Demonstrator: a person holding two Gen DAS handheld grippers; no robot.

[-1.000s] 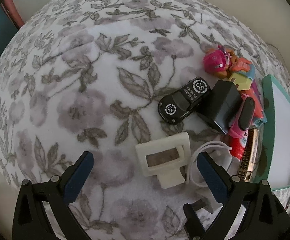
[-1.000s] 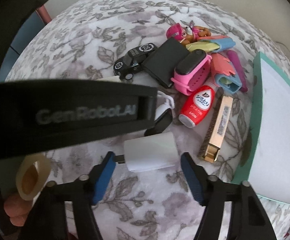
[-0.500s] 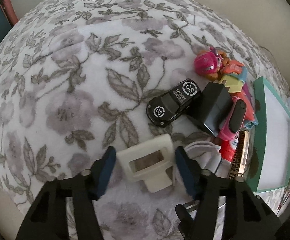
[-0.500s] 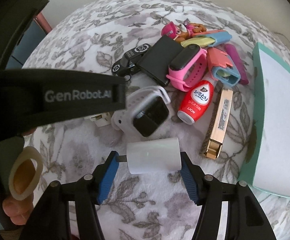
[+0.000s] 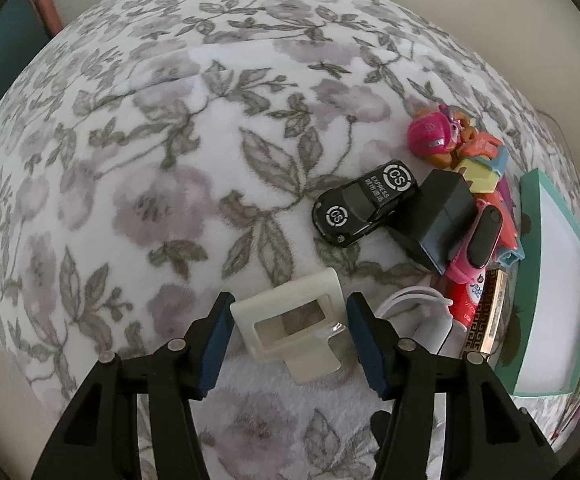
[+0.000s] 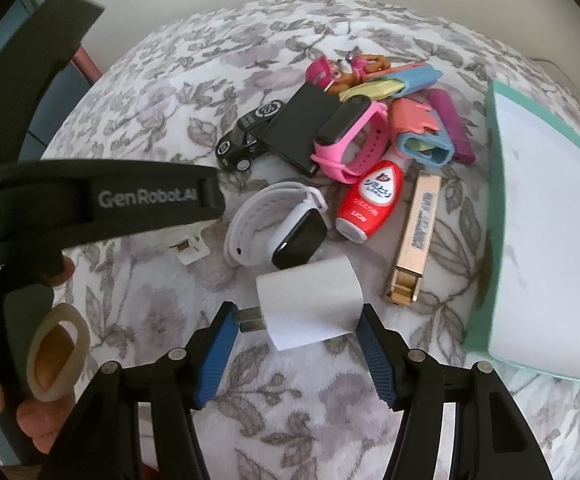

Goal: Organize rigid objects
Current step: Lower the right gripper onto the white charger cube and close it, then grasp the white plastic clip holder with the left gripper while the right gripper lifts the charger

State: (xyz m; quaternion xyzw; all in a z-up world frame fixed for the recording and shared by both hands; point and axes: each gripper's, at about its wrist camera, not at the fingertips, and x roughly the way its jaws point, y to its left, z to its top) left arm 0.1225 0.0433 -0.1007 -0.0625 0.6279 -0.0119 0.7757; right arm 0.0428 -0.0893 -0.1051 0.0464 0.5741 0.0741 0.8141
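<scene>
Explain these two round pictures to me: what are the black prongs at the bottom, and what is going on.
No robot here: a person holds a two-finger gripper in each hand, each with a fisheye camera looking along its fingers. One picture comes from the left gripper, whose jaws have just been closing and now hold a cream plastic holder. The other is from the right gripper, clamped on a white charger. On the floral blanket lie a black toy car, white smartwatch, pink band and red bottle, beside a teal box.
</scene>
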